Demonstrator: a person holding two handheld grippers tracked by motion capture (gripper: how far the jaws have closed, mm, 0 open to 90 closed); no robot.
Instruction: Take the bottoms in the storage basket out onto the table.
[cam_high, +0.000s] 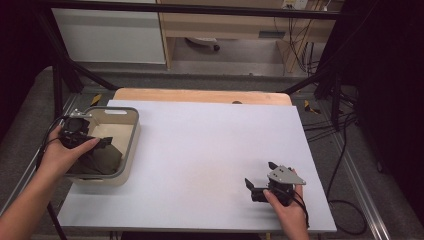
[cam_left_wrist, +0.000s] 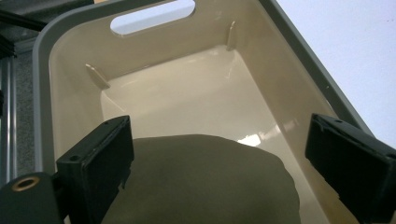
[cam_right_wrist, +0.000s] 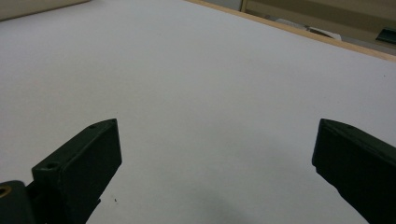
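A beige bin with a grey rim (cam_high: 134, 131) stands at the table's left edge. A dark olive cloth (cam_high: 102, 157) lies folded in the bin's near half. My left gripper (cam_high: 100, 145) hangs over the bin, held from the left side. In the left gripper view its jaws stand wide apart above the cloth (cam_left_wrist: 205, 182), inside the bin's walls (cam_left_wrist: 60, 28), with no pad pressing the cloth. My right gripper (cam_high: 259, 174) rests low at the table's near right, open, nothing between its jaws (cam_right_wrist: 219, 135).
A white sheet (cam_high: 210, 145) covers the table, with a wooden edge (cam_high: 200, 95) at the back. A black frame and cables stand around the table. The bin has a handle slot (cam_left_wrist: 152, 14) in its far wall.
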